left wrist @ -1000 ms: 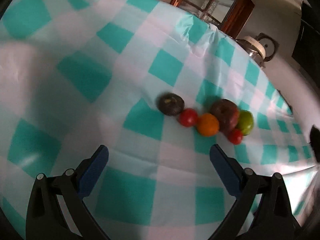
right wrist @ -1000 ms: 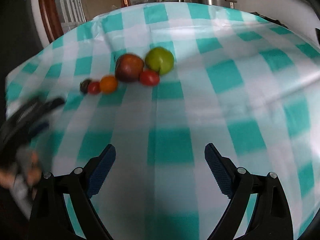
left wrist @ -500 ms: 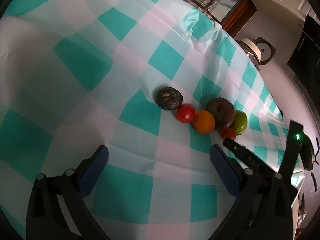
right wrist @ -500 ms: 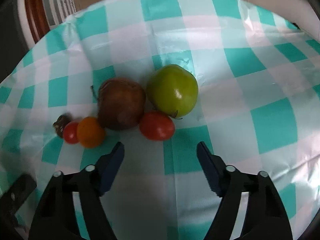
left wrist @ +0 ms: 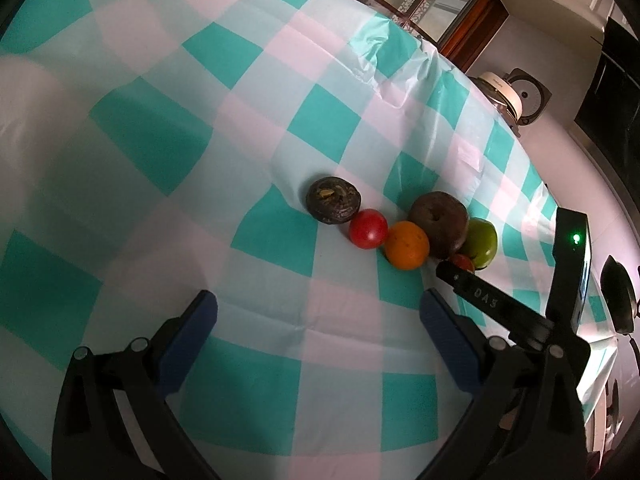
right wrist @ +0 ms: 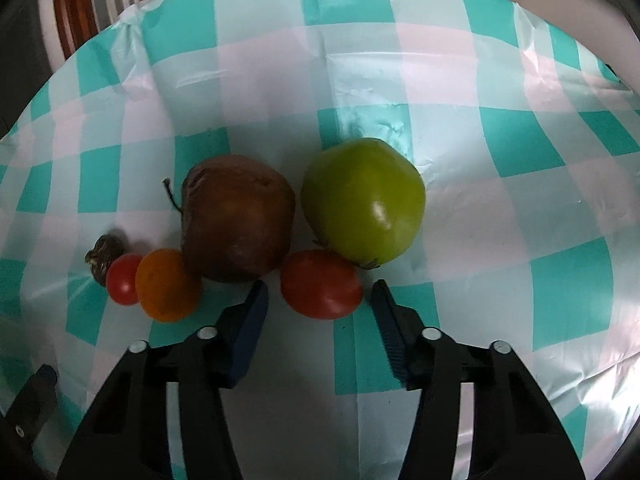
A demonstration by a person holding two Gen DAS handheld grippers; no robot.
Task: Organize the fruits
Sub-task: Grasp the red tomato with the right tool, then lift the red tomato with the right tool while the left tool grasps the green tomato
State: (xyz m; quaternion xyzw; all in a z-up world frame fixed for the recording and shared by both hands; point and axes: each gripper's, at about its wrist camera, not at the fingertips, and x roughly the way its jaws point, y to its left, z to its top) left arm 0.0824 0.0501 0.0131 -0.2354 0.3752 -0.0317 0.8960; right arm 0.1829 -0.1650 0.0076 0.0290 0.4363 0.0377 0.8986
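The right claw (right wrist: 320, 300) is spread wide and holds nothing, its two blue pads standing either side of a small red tomato (right wrist: 321, 284) without touching it. That tomato sits on the checked cloth of the counter (right wrist: 520, 200), roughly midway across it and well back from every edge, pressed against a green apple (right wrist: 363, 201) behind it and just beside a dark brown apple (right wrist: 237, 219) to its left. Further left in the same row lie an orange (right wrist: 167, 285), a second small tomato (right wrist: 124, 279) and a shrivelled dark fruit (right wrist: 105, 253).

The left claw (left wrist: 320, 312) is likewise released and empty, hanging short of the row, nearest the orange (left wrist: 407, 245) and the left-hand tomato (left wrist: 368, 228).

The red tomato looks light, smooth and probably slippery, with soft flesh that would bruise or split under a hard squeeze. The best hold seems to be across its widest middle, pads flat on opposite sides, closing only until it stops slipping. Because it touches the green apple, lifting it may set the apple rolling. The glossy cloth offers little grip, so a nudge could send the round fruits sliding. The brown apple looks wrinkled and possibly mushy; it likely needs the gentlest hold of all.
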